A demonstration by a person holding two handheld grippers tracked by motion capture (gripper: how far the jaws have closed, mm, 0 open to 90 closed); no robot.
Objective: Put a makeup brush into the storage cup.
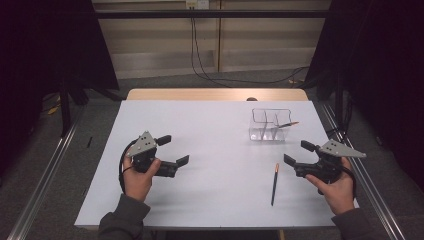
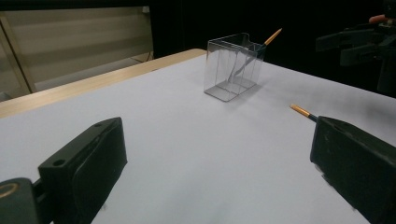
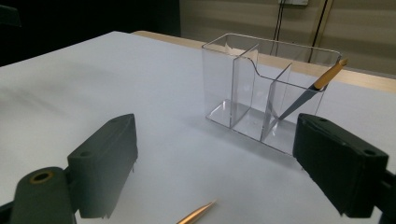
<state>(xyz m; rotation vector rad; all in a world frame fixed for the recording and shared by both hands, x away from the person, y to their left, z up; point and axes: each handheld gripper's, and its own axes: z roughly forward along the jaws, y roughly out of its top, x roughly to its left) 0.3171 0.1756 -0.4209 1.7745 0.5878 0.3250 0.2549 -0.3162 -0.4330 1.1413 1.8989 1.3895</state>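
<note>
Clear plastic holder [image 1: 270, 125] already leans one pencil [image 1: 287, 124]; right gripper [image 1: 300, 153], jaws wide and empty, nears the loose pencil [image 1: 274, 184], which may roll if nudged.

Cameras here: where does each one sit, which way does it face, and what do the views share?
High view: above the person's side, looking forward and down on the white table; both hands and forearms show.
Left gripper view: rides the left gripper, facing the clear organizer; open black jaws show.
Right gripper view: rides the right gripper, facing the same organizer; open jaws show.
Shared: organizer, leaning pen inside, loose pen on the table.
</note>
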